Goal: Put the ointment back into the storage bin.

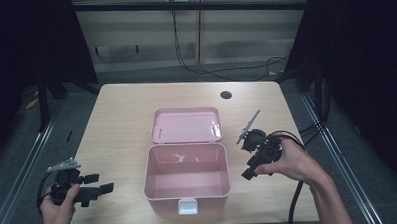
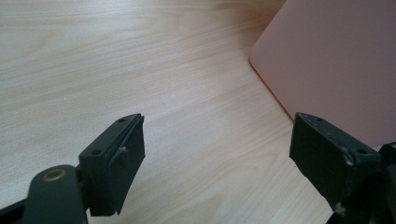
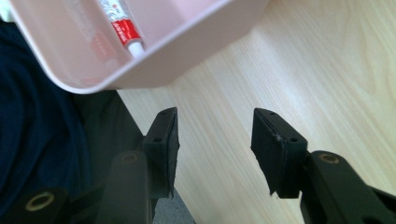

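High view: an open pink storage box (image 1: 186,172) sits mid-table, its lid (image 1: 186,125) folded back; the left gripper (image 1: 100,187) and right gripper (image 1: 247,172) flank it, both empty.

Left gripper view: jaws wide apart over bare table (image 2: 116,60), box wall just beside.

Right gripper view: jaws spread, gripping nothing; a red-and-white tube (image 3: 122,27) lies inside. Likely next, closing the lid calls for swinging it over evenly.
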A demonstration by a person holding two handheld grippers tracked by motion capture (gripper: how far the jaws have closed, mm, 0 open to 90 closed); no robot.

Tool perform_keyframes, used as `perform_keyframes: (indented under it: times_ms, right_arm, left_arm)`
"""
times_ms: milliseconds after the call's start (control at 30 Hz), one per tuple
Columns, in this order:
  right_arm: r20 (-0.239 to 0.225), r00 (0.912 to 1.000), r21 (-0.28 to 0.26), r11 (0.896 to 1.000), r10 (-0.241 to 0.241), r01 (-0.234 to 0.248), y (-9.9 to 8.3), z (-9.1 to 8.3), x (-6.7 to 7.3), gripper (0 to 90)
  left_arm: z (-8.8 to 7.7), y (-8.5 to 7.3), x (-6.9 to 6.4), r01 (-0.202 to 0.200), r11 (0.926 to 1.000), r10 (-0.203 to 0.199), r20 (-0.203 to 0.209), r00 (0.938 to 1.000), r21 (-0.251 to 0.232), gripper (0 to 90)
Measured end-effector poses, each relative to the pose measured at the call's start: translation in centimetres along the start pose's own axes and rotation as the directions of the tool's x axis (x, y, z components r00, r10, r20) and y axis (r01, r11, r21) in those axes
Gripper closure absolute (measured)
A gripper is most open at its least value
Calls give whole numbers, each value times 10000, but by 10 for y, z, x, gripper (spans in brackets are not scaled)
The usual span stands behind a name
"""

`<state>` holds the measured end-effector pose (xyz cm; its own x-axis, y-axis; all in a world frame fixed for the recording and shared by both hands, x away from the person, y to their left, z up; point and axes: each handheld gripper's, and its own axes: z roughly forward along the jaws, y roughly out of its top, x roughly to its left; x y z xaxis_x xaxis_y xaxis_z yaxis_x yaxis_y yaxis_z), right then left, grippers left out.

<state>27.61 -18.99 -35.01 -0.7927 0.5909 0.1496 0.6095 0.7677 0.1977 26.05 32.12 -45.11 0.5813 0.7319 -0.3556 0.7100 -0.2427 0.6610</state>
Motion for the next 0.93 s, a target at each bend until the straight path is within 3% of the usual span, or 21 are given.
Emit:
perform_keyframes:
  times_ms: [200,333,600,700,800,933]
  right_arm:
    - [210,9984,-485,9975,519,-508,-10,10,-1,521]
    - [296,9957,-533,9948,879,-863,-15,18,-3,521]
    - [467,9912,-826,9893,1241,-1200,-26,34,-9,520]
    - [565,9881,-914,9862,1434,-1379,-31,40,-11,520]
    - [583,9859,-1357,9796,1571,-1481,-37,46,-12,520]
    - [904,9798,-1676,9725,1784,-1616,-44,56,-15,508]
  left_arm:
    - [-1,0,0,-21,10000,21,-20,10000,0,181]
    - [0,0,0,-48,10000,48,-19,10000,-5,181]
    - [0,0,0,-32,10000,32,-10,10000,4,181]
    - [0,0,0,-16,10000,16,-11,10000,14,181]
    - [1,0,-1,40,10000,-40,-32,10000,4,181]
    - [1,0,-1,41,10000,-41,-19,10000,26,181]
